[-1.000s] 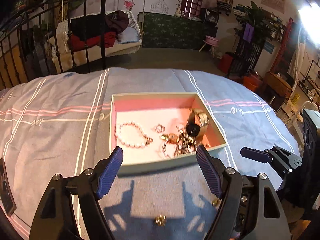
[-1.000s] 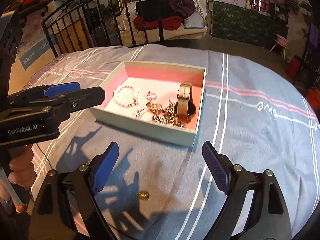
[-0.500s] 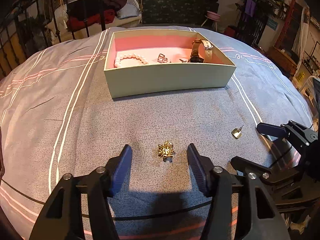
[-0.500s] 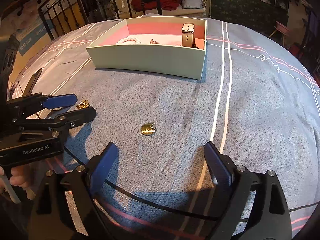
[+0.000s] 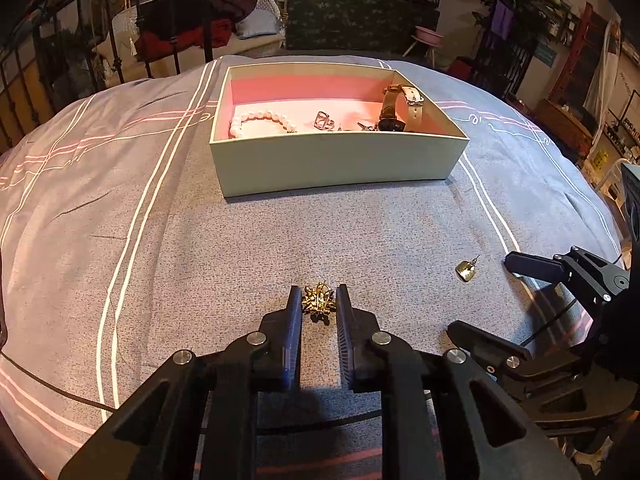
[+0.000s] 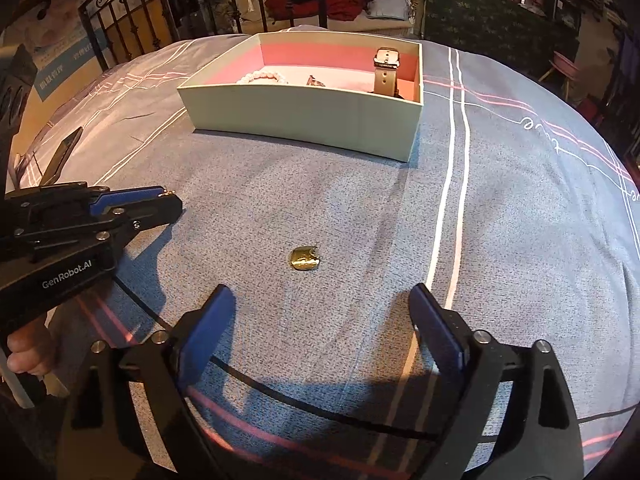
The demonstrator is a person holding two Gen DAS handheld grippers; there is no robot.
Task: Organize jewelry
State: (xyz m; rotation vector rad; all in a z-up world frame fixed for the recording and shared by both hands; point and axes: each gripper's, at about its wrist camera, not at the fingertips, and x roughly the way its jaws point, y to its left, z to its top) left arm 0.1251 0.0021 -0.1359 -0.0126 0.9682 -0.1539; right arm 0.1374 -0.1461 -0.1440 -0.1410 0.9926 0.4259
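My left gripper (image 5: 318,300) is shut on a small gold brooch (image 5: 318,303) that lies on the grey bedspread. In the right wrist view the left gripper (image 6: 168,198) shows at the left with a bit of gold at its tips. A gold earring (image 6: 305,258) lies on the cloth ahead of my open, empty right gripper (image 6: 322,304); it also shows in the left wrist view (image 5: 466,269). The open box (image 5: 336,156) with a pink lining holds a pearl bracelet (image 5: 260,118), a ring (image 5: 324,119) and a watch (image 5: 400,106).
The box (image 6: 304,114) stands at the far middle of the bed. A black cable (image 6: 280,392) runs across the cloth under the right gripper. A black iron bed frame (image 5: 120,40) and cluttered furniture stand beyond the bed.
Both grippers came down low to the bedspread in front of the box. My left gripper closed from wide open onto the gold brooch. The right gripper stayed open behind the earring.
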